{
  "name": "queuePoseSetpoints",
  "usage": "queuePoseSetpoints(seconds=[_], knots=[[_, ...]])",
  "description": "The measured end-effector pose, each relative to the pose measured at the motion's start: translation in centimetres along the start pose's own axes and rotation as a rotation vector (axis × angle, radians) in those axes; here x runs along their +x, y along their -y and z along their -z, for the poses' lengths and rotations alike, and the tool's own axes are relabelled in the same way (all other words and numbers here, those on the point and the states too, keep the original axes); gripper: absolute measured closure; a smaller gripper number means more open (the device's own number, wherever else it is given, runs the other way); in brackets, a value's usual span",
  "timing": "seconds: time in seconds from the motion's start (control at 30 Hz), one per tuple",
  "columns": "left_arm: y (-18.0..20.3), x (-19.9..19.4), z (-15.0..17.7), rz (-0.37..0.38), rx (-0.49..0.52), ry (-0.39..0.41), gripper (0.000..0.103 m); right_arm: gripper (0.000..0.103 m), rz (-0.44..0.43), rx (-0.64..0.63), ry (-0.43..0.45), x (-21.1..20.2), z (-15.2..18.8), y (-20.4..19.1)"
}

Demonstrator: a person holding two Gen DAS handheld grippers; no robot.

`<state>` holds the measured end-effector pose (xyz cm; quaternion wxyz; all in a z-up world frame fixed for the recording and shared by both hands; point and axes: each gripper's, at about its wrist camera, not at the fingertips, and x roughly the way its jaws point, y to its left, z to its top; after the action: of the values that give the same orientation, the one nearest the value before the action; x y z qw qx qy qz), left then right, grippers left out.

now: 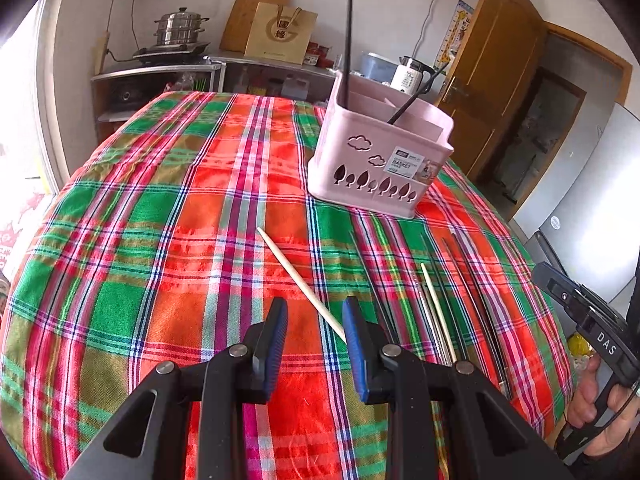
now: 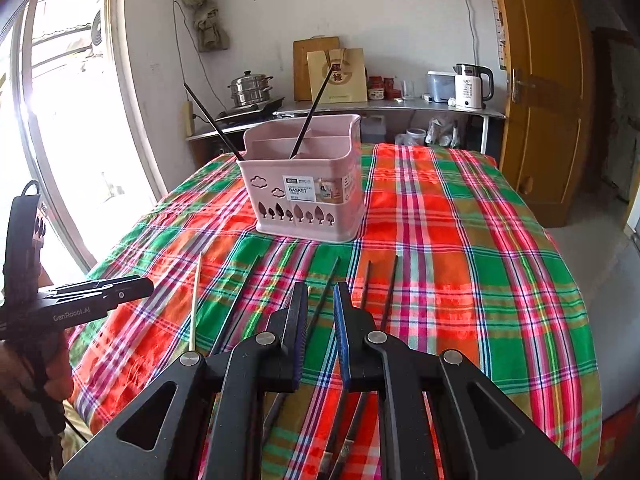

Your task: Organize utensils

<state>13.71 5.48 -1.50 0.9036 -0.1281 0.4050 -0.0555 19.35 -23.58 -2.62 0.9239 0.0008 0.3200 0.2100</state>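
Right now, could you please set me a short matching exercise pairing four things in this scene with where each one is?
Things:
1. pink basket
2. two black chopsticks
3. pale wooden chopstick
4. white kettle

Places:
A. lying alone on the plaid tablecloth, apart from the others
B. on the metal counter by the wall
C. standing on the tablecloth
D. leaning inside the basket

Pairs: 1-C, 2-D, 3-A, 4-B
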Motion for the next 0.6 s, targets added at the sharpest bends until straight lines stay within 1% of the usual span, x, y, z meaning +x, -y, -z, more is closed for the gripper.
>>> queuePoseSetpoints(seconds=[0.13, 0.27, 0.53, 0.6], knots=[[-1.0, 2.6, -1.4, 0.0, -0.057, -0.051, 0.075, 0.09, 0.0, 0.002, -0.047, 2.4, -0.4, 0.1], [-1.6, 5.2, -2.8, -0.028, -0.09, -0.09, 0.075, 0.09, 0.004, 0.001, -0.103, 5.0, -0.6, 0.2], [-1.3, 8.6, -4.1, -0.054, -0.062, -0.138, 0.075, 0.09, 0.013, 0.001, -0.189, 8.9, -1.5, 0.6], [-1.2, 8.8, -4.2, -0.06, -0.052, -0.128, 0.075, 0.09, 0.015, -0.001, -0.205, 9.8, -1.8, 0.6]])
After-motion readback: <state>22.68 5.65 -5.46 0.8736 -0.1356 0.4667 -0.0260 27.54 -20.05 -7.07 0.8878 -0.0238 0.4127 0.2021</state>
